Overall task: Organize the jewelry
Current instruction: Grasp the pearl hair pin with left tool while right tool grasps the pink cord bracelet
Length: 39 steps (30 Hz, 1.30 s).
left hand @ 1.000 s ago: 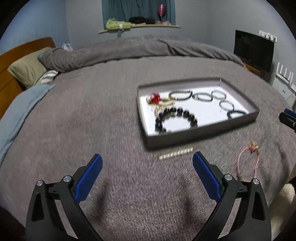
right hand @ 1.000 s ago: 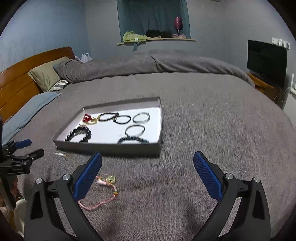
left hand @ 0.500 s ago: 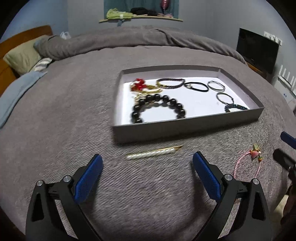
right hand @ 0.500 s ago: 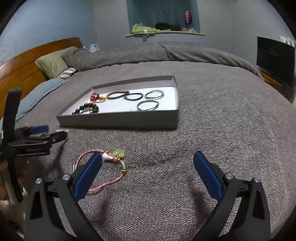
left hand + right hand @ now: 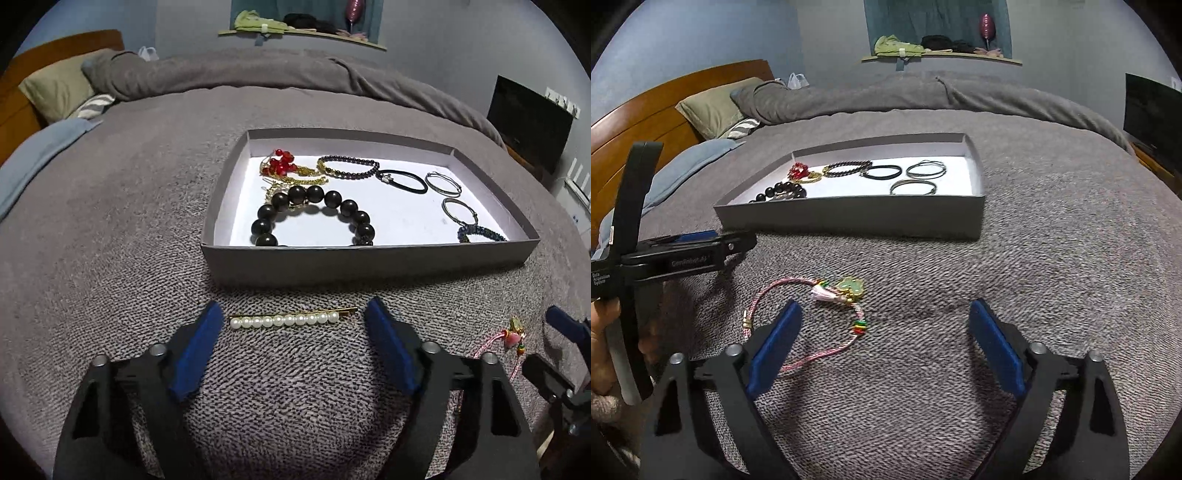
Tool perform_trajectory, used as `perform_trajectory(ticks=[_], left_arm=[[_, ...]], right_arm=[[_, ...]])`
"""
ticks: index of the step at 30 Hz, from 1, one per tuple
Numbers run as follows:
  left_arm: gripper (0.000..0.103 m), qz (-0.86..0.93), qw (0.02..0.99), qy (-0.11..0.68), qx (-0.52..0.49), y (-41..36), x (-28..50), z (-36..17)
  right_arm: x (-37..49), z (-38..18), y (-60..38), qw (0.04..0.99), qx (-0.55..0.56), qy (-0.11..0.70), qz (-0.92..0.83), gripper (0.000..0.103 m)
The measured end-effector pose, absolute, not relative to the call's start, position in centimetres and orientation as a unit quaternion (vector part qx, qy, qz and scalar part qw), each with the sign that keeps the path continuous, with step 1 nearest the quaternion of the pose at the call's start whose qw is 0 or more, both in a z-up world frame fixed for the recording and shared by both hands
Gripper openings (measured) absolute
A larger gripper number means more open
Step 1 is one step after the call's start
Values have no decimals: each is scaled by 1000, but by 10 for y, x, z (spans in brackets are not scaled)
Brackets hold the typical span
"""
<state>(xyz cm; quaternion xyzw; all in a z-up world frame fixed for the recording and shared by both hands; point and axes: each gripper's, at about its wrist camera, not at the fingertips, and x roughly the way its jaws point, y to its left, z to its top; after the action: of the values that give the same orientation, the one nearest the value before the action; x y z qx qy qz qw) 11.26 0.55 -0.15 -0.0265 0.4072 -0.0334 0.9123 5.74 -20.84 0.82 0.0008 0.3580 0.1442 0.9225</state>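
A gold pearl hair clip [image 5: 288,319] lies on the grey bedspread just in front of the grey tray [image 5: 362,260]. My left gripper [image 5: 293,345] is open, low over the bed, its blue fingertips flanking the clip's ends. A pink cord bracelet with a green charm [image 5: 812,321] lies on the bedspread; it also shows in the left wrist view [image 5: 511,338]. My right gripper [image 5: 882,347] is open, its left fingertip over the bracelet's loop. The tray [image 5: 857,218] holds a black bead bracelet [image 5: 314,214], a red bead piece [image 5: 280,164] and several bangles.
The left gripper's body [image 5: 676,258] shows at the left of the right wrist view. The right gripper's tip [image 5: 565,328] shows at the right of the left wrist view. A rumpled duvet [image 5: 923,96], pillows [image 5: 713,110] and a wooden headboard lie beyond the tray. A TV [image 5: 532,122] stands at right.
Both grippers have moved forward and down. The left one has come to straddle the pearl clip; the right one has closed in over the pink bracelet. Both stay open.
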Motion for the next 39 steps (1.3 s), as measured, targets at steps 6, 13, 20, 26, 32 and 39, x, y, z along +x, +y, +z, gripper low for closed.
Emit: perform_trajectory(ticks=[6, 13, 20, 26, 32, 39], left_arm=[[71, -52, 913, 405, -27, 11, 104, -2], [71, -72, 915, 397, -21, 19, 93, 6], [71, -88, 923, 375, 13, 19, 78, 18], [71, -96, 923, 372, 19, 22, 70, 21], [71, -102, 927, 359, 29, 21, 65, 25], [71, -120, 936, 329, 39, 18, 67, 49]], right_arm=[[58, 7, -204, 918, 4, 364, 160, 68], [61, 4, -197, 914, -8, 371, 162, 52], [64, 4, -191, 910, -14, 377, 171, 38], [62, 4, -185, 904, -17, 383, 190, 7], [54, 23, -184, 912, -11, 355, 206, 7], [57, 65, -190, 928, -9, 305, 212, 7]])
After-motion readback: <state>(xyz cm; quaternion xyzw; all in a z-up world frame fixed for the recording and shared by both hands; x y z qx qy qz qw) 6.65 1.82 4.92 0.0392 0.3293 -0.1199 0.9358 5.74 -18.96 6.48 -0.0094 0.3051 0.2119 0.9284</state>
